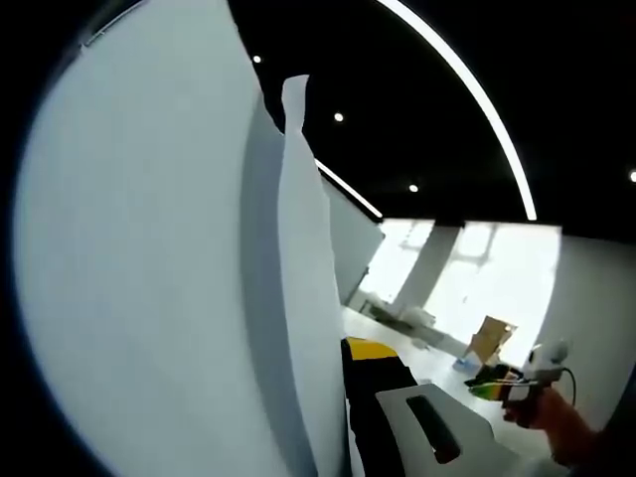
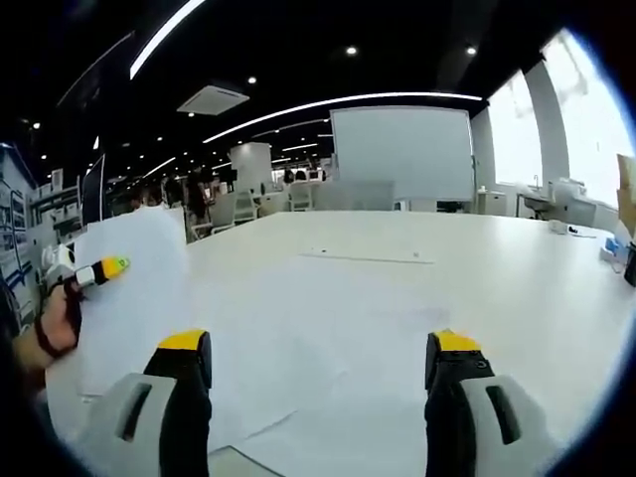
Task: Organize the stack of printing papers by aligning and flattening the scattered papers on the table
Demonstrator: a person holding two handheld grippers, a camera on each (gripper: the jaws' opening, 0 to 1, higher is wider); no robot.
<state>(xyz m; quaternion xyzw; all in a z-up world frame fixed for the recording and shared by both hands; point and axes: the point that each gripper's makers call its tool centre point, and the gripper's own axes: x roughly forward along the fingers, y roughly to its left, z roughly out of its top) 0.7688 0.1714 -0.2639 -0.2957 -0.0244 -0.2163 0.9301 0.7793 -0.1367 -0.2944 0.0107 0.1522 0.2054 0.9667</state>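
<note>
In the left gripper view, white paper sheets [image 1: 149, 258] stand upright and cover the left half; a curled sheet edge [image 1: 303, 258] runs down to my left gripper [image 1: 338, 350]. Its right jaw with a yellow tip presses against the sheets, and the other jaw is hidden behind them. In the right gripper view, the left gripper [image 2: 104, 268] holds those raised sheets [image 2: 134, 298] at the left, with a hand [image 2: 55, 333] behind it. My right gripper [image 2: 320, 343] stands wide open above flat papers [image 2: 328, 328] on the white table [image 2: 427, 243]. The right gripper [image 1: 497, 388] also appears at the lower right.
The long white table runs far back to a large white board [image 2: 402, 154]. Chairs and desks [image 2: 243, 204] stand at the back left. A cardboard box [image 1: 492, 338] sits near bright windows [image 1: 497, 268]. A thin strip [image 2: 368, 257] lies on the far tabletop.
</note>
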